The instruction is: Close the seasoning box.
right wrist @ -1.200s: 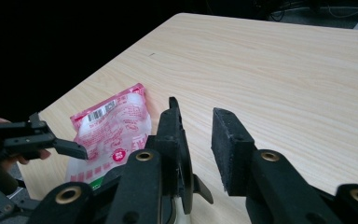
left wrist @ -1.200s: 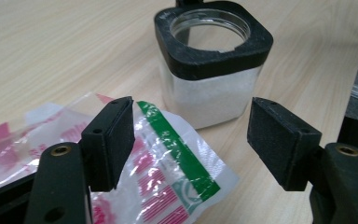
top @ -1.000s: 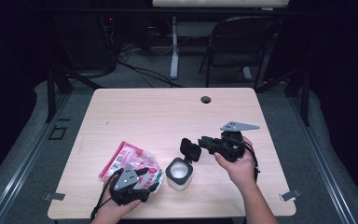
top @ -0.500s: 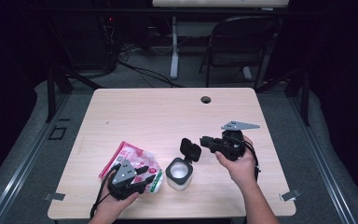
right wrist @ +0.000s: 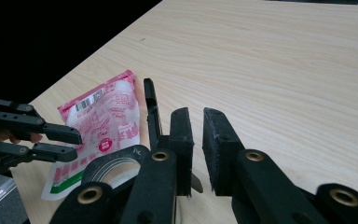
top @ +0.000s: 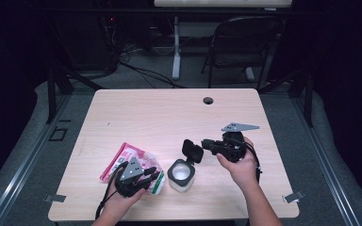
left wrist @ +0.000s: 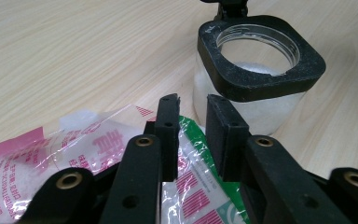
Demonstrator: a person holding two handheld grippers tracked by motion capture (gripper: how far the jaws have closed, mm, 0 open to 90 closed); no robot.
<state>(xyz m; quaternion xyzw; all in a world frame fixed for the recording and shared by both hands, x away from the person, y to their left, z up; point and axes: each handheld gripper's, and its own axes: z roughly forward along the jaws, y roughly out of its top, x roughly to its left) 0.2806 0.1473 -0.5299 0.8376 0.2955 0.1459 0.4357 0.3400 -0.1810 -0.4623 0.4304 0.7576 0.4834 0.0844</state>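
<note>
Ideally the left gripper (top: 153, 173), jaws just closing but still apart, pinches the bag (top: 122, 157) corner squarely. The right gripper (top: 205, 142), also closing, is at the lid (top: 192, 150), grip unclear.

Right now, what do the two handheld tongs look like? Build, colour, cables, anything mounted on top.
Both are matt black. The left tongs and right tongs each carry a grey three-cornered plate on top and trail a black cable. Up close, the fingers are flat rectangular black pads on linked arms with brass-coloured pivot rivets. The forearms are bare, with no sleeves in view.
</note>
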